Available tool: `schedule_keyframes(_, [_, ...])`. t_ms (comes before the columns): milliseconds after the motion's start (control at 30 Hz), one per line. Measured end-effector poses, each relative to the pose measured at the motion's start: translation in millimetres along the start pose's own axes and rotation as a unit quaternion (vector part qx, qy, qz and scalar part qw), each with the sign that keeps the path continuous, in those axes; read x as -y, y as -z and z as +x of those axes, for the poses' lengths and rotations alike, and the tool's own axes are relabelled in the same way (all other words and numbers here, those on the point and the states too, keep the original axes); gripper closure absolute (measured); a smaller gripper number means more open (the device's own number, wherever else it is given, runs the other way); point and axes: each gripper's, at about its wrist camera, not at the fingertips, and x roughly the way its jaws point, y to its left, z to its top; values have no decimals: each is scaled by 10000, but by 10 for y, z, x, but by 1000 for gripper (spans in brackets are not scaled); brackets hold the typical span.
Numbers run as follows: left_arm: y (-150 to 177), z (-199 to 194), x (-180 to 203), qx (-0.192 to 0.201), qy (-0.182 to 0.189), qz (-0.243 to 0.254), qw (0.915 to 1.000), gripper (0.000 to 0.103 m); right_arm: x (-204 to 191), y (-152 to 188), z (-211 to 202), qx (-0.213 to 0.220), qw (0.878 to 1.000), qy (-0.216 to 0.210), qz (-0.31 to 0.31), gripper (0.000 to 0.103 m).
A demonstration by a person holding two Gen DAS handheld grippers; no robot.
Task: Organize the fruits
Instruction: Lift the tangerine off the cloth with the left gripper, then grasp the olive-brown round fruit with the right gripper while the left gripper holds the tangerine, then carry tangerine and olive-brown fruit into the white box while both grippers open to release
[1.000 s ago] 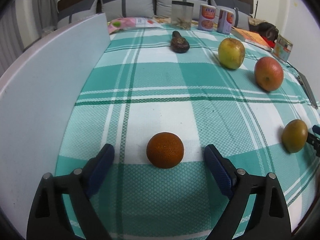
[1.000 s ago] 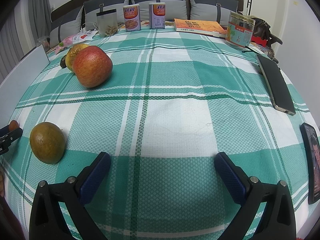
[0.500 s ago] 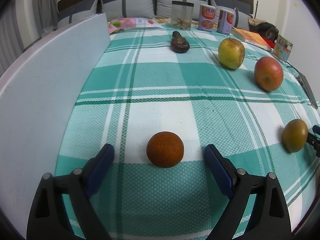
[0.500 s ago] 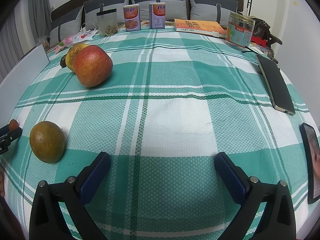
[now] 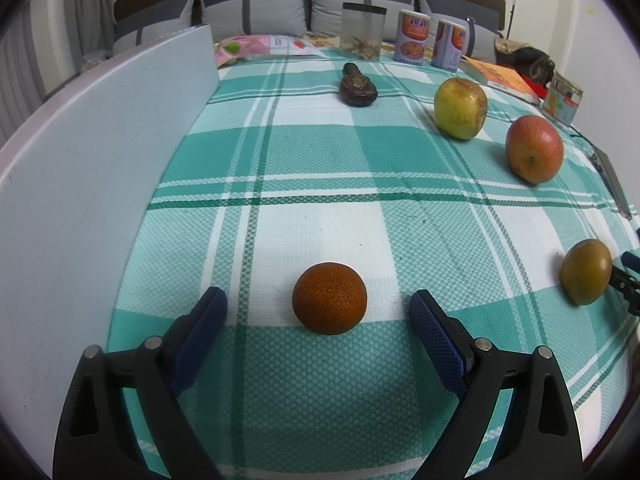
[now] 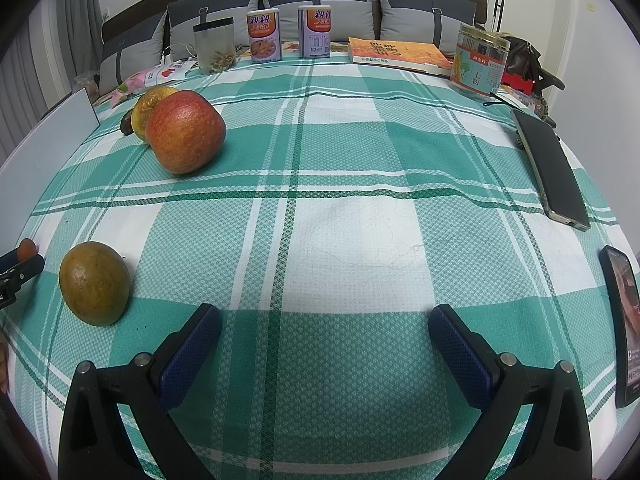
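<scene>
**Orange sits between the spread left gripper's pads, untouched**

The left gripper (image 5: 318, 314) stands with its pads wide apart, and the small orange (image 5: 329, 298) lies on the checked cloth straight ahead, centred between them at the desk's near edge. Neither pad touches it; bare cloth shows on both sides. The orange is round, so no axis governs the approach: closing squarely on its widest part looks like all the next move needs. This gripper is plainly the nearer one to it.

The right gripper (image 6: 324, 334) is also spread wide, with only cloth between its pads. The greenish-brown fruit (image 6: 95, 283) lies off to its left, near the desk's front edge, between the two grippers. Farther back towards the left side sit the red apple (image 6: 185, 131) and, just behind it, the yellow apple (image 5: 460, 108). A dark shrivelled fruit (image 5: 357, 86) lies near the far edge.

A white board (image 5: 92, 184) stands along the desk's left edge; what lies behind it is hidden. No bowl or basket for the fruit shows in either view, so where the fruit should go cannot be told. In the right wrist view the red apple covers most of the yellow one, and only the tip of the left gripper shows at the frame's left edge.
</scene>
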Motion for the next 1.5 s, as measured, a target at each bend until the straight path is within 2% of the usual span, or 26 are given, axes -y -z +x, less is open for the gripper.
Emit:
schedule_keyframes(167, [9,-27,15,-85,139,156,9997,7,1,0,1,-2,10000,-3,0,0])
schedule_keyframes(233, [11,-64,-11,-235,366,368,9984,9,0,0,1,-8,10000,-6,6,0])
schedule_keyframes(300, [-11,-139,-118,-297,733,225,9966,10,1,-3,-7,-43,10000,-52,-11,0])
schedule_keyframes(367, [-48,-214,-210,-261,941,57,9952,20,4,30,-97,-31,9994,-329,54,0])
schedule_keyframes(433, [-83,-226,-220,-357,961,113,9947,25,-48,74,-259,131,9965,-806,148,0])
schedule_keyframes(533, [-100,-169,-98,-445,858,463,9942,34,-369,71,-469,294,9894,-1384,-339,0])
schedule_keyframes(600, [-105,-91,-15,-537,737,648,9937,44,-663,29,-524,273,9836,-1590,-806,0])
schedule_keyframes(633, [-102,-61,11,-578,667,706,9936,53,-788,-1,-510,214,9820,-1616,-957,1])
schedule_keyframes(700, [-117,-58,35,-520,572,747,9942,63,-979,-96,-431,71,9815,-1600,-1053,2])
schedule_keyframes(733, [-125,-59,30,-526,551,702,9946,73,-1029,-138,-377,1,9818,-1587,-1040,6])
schedule_keyframes(767, [-134,-61,21,-551,541,640,9950,73,-1076,-175,-318,-95,9820,-1581,-1032,9])
schedule_keyframes(800, [-136,-64,11,-581,542,573,9952,73,-1123,-206,-243,-228,9820,-1563,-1033,17])
schedule_keyframes(833, [-135,-69,5,-597,526,540,9954,73,-1143,-219,-141,-429,9818,-1536,-1033,34])
schedule_keyframes(900, [-107,-101,5,-635,496,498,9955,74,-1164,-232,-37,-642,9814,-1527,-967,55])
schedule_keyframes(1000, [-70,-232,-19,-697,639,288,9951,74,-1186,-246,-133,-615,9805,-1611,-946,55])
schedule_keyframes(1067, [-86,-446,-55,-649,885,62,9939,75,-1258,-268,-284,-560,9776,-1757,-1011,55])
schedule_keyframes(1167, [-175,-905,-180,-421,1281,-267,9905,75,-1495,-429,-582,-394,9697,-2139,-1111,55])
schedule_keyframes(1267, [-284,-1346,-393,-202,1472,-474,9878,75,-1869,-654,-863,-220,9576,-2560,-1305,55])
schedule_keyframes(1367, [-403,-1759,-773,70,1238,-643,9902,74,-2417,-883,-1106,-141,9399,-2998,-1630,55])
schedule_keyframes(1500, [-440,-1928,-1386,196,779,-1117,9905,74,-3211,-1059,-1321,-146,9118,-3497,-2146,55])
